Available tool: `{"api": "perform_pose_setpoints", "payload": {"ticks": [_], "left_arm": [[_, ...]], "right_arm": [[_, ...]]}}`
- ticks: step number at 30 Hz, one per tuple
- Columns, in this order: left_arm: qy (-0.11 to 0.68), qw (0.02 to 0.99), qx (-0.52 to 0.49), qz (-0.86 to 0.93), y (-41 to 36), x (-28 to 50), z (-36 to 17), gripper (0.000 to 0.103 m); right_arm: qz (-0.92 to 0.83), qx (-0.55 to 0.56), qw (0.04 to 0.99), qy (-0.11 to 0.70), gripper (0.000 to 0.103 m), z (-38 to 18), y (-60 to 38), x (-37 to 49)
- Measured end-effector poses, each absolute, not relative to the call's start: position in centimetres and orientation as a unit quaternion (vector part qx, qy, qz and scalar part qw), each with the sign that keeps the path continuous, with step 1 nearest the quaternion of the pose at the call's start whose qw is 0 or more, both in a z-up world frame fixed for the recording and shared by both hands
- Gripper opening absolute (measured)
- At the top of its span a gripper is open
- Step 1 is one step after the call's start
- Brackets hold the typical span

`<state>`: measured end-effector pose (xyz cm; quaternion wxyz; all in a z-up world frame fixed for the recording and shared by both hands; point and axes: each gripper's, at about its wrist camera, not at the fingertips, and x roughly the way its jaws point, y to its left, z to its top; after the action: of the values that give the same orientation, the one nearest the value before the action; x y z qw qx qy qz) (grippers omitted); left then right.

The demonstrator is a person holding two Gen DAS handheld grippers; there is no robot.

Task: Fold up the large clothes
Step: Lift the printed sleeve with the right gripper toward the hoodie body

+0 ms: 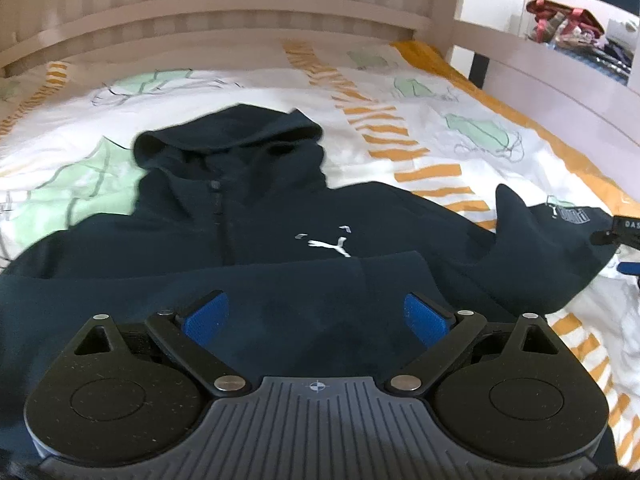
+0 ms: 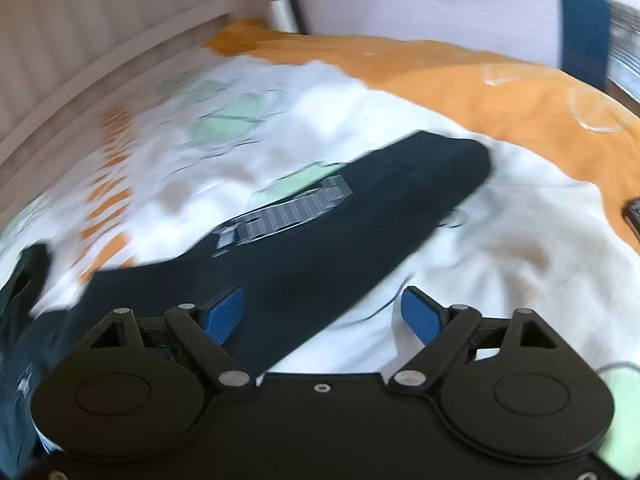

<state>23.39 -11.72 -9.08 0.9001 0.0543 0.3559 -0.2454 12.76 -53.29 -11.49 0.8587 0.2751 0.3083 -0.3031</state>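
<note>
The dark hoodie (image 1: 248, 216) lies face-up on the bed (image 1: 400, 92), hood towards the headboard (image 1: 200, 12) and one sleeve (image 2: 360, 208) flung out sideways, so both the left gripper (image 1: 316, 316) and right gripper (image 2: 320, 312) hover open-fingered and empty, apparently ready to fold that sleeve in.

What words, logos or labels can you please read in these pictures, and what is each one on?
"DAS": white letters on the black device at the left wrist view's right edge; cut off.
Leaping cat logo, no words: chest of the dark hoodie.
Grey block print on the hoodie's sleeve: too blurred to read.
</note>
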Motion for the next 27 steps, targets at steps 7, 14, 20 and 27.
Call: {"api": "perform_pose_setpoints", "payload": {"ticks": [7, 14, 20, 27], "left_arm": [[0.383, 0.889, 0.083, -0.236, -14.9, 24.9, -12.3, 0.096], [0.367, 0.898, 0.087, -0.227, -15.5, 24.7, -13.6, 0.101], [0.367, 0.898, 0.086, -0.225, -15.5, 24.6, -13.4, 0.102], [0.379, 0.892, 0.061, -0.238, -14.4, 24.4, -12.2, 0.101]], "right_arm": [[-0.318, 0.314, 0.848, 0.284, 0.095, -13.1, -56.7, 13.2], [-0.309, 0.322, 0.855, 0.264, 0.095, -13.6, -58.3, 13.7], [-0.304, 0.324, 0.859, 0.255, 0.051, -13.3, -58.6, 13.3], [-0.262, 0.322, 0.886, 0.204, 0.020, -9.9, -57.5, 12.5]]}}
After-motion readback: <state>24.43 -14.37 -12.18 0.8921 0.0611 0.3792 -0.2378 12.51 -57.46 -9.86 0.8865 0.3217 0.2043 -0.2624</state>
